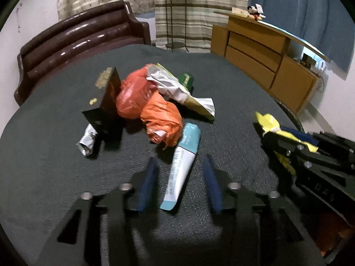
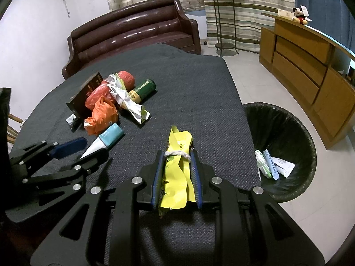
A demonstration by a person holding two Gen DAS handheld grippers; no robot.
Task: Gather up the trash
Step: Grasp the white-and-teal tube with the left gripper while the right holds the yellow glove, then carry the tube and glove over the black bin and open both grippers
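Note:
A white and teal tube [image 1: 183,164] lies on the dark cloth table [image 1: 55,155], between the blue pads of my left gripper [image 1: 179,161]. The pads stand apart from the tube on both sides, so that gripper is open. My right gripper [image 2: 176,155] is shut on a crumpled yellow wrapper [image 2: 177,177] tied with white string, held just above the table. The left wrist view shows the same wrapper [image 1: 268,122] at the right edge. Behind the tube is a pile of trash: orange bags [image 1: 155,110], a dark box [image 1: 106,102], a green can [image 1: 186,79], torn paper packaging [image 1: 177,88] and a silver wrapper [image 1: 87,139].
A black-lined bin [image 2: 277,122] stands on the tiled floor right of the table, with several small wrappers inside. A brown sofa [image 2: 133,33] is behind the table. A wooden cabinet [image 2: 310,71] lines the right wall and a plant stand [image 2: 221,22] is by the curtains.

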